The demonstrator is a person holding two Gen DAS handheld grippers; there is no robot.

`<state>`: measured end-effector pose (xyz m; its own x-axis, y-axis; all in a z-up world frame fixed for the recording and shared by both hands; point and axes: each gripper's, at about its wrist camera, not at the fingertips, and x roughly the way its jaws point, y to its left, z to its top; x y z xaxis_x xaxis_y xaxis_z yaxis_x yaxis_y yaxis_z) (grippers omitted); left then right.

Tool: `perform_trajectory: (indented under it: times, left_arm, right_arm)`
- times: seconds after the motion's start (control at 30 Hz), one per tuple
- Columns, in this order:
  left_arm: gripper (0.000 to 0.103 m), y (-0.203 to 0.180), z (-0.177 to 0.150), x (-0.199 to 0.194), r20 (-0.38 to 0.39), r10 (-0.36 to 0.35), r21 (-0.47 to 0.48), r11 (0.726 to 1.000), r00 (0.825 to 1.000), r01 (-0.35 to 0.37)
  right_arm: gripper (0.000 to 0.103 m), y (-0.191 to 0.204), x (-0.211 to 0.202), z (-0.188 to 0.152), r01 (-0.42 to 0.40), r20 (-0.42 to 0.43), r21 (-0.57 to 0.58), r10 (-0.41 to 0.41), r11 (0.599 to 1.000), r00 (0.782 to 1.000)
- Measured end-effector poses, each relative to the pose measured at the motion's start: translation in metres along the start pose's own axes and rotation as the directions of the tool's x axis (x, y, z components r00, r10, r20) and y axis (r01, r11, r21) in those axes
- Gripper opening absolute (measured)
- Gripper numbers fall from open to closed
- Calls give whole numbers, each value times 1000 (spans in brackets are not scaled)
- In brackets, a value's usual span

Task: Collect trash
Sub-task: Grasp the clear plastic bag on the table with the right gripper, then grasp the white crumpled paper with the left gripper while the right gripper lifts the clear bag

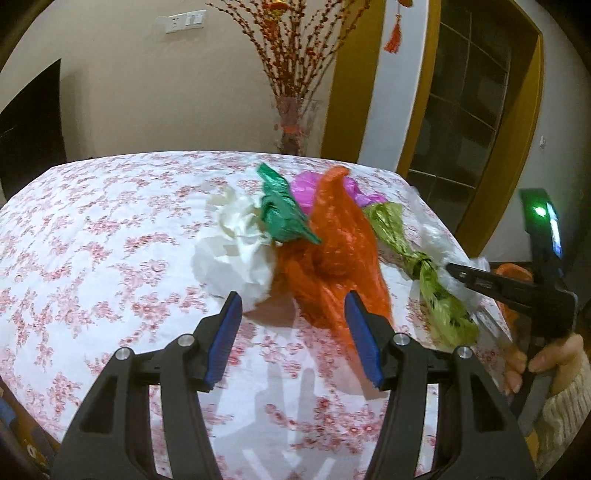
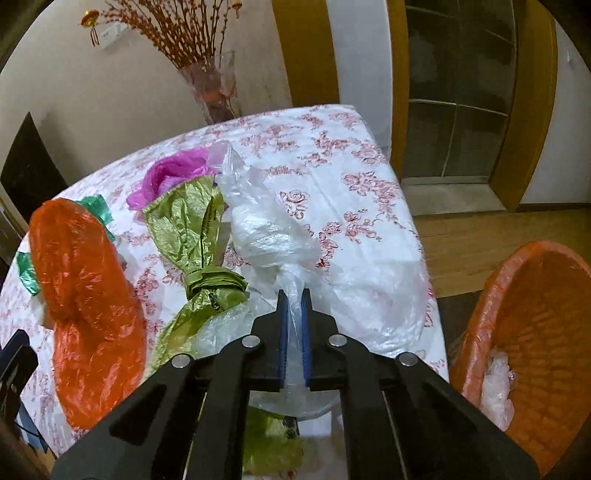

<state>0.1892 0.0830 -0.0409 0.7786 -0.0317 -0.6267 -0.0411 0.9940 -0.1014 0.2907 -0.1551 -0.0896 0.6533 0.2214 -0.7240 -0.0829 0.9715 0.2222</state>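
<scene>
Beside the table, only the right wrist view shows the orange basket (image 2: 532, 332).

Domestic room, dining or living area. Landmark: table (image 1: 110, 229) under a white cloth printed with red flowers; just behind it, a glass floor vase (image 1: 295, 125) of red-berried branches against a plain wall with a switch plate (image 1: 184, 22). Right of the table: wood-framed glazed door (image 2: 461, 110), wooden floor (image 2: 461, 240), red hanging tassel (image 1: 394, 37).
</scene>
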Motion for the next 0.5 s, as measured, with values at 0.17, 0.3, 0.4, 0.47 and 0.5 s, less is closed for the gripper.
perform_trajectory:
  times: [0.17,0.3,0.4,0.47,0.5]
  left_arm:
    - [57,21,6,-4,14,27,-55,998,1000,-26]
    - [57,32,13,-2,14,38,-92,995,999,-37]
    - [57,32,16,2,6,47,-90,995,999,-47]
    - [57,31,18,8,-7,45,-84,995,999,-45]
    - [57,30,19,10,-10,44,-81,996,999,-44]
  right_arm:
    - [5,-5,-24,-2,0,65,11,-1,1000,998]
    - [5,-5,-35,-2,-8,91,12,7,1000,996]
    - [5,-4,-40,-3,-13,97,8,12,1000,995]
    - [5,-5,-41,-3,-16,96,8,15,1000,995]
    - [5,-5,-41,-4,-17,95,9,17,1000,995]
